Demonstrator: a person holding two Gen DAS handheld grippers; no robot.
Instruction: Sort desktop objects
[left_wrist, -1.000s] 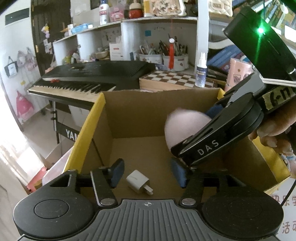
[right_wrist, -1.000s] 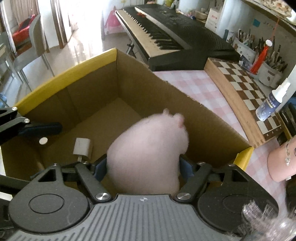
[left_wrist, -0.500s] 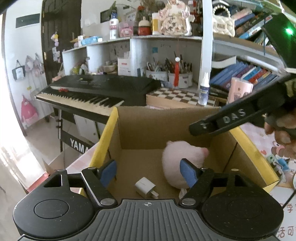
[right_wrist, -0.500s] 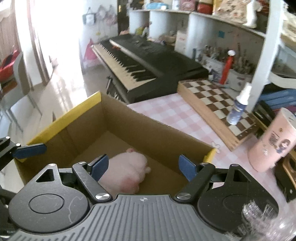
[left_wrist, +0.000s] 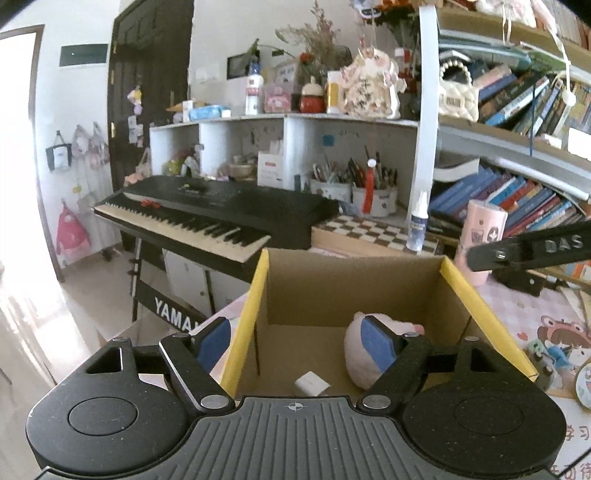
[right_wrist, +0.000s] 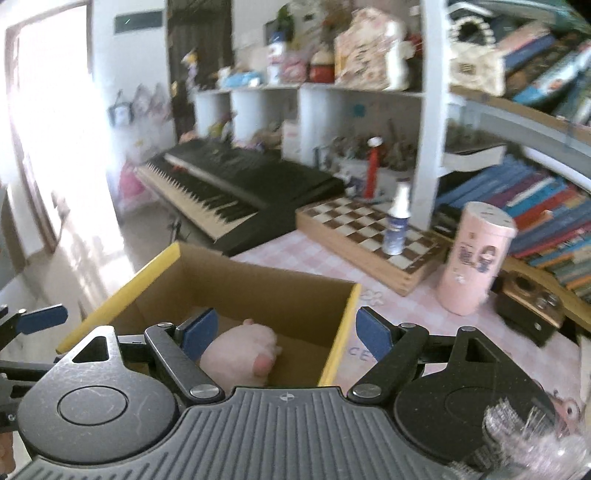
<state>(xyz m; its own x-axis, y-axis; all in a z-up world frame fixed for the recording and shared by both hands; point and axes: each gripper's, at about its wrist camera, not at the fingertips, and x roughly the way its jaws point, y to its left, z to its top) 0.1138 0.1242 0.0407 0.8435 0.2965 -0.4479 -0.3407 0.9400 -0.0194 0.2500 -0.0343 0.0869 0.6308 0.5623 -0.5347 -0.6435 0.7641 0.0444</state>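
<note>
An open cardboard box (left_wrist: 354, 291) with yellow rims stands on the pink checked desk. Inside lie a pink plush toy (left_wrist: 356, 360) and a white charger plug (left_wrist: 312, 384). My left gripper (left_wrist: 295, 345) hovers over the box's near left corner; its jaws are opening and nothing is between them. My right gripper (right_wrist: 286, 332) is open and empty above the box's near right wall (right_wrist: 338, 332), with the plush toy (right_wrist: 240, 354) lying free below it. One of its fingers (left_wrist: 524, 249) shows at the right in the left wrist view.
A black keyboard (left_wrist: 207, 210) stands left of the desk. Behind the box are a chessboard (right_wrist: 365, 232), a spray bottle (right_wrist: 397, 229), a pink cup (right_wrist: 476, 254), pen pots (left_wrist: 354, 190) and full bookshelves (left_wrist: 517, 195). A brown wooden device (right_wrist: 532, 299) sits at the right.
My right gripper let go of the pink plush toy, which now lies in the box, and drew up and back. My left gripper opened wider and pulled out of the box.
</note>
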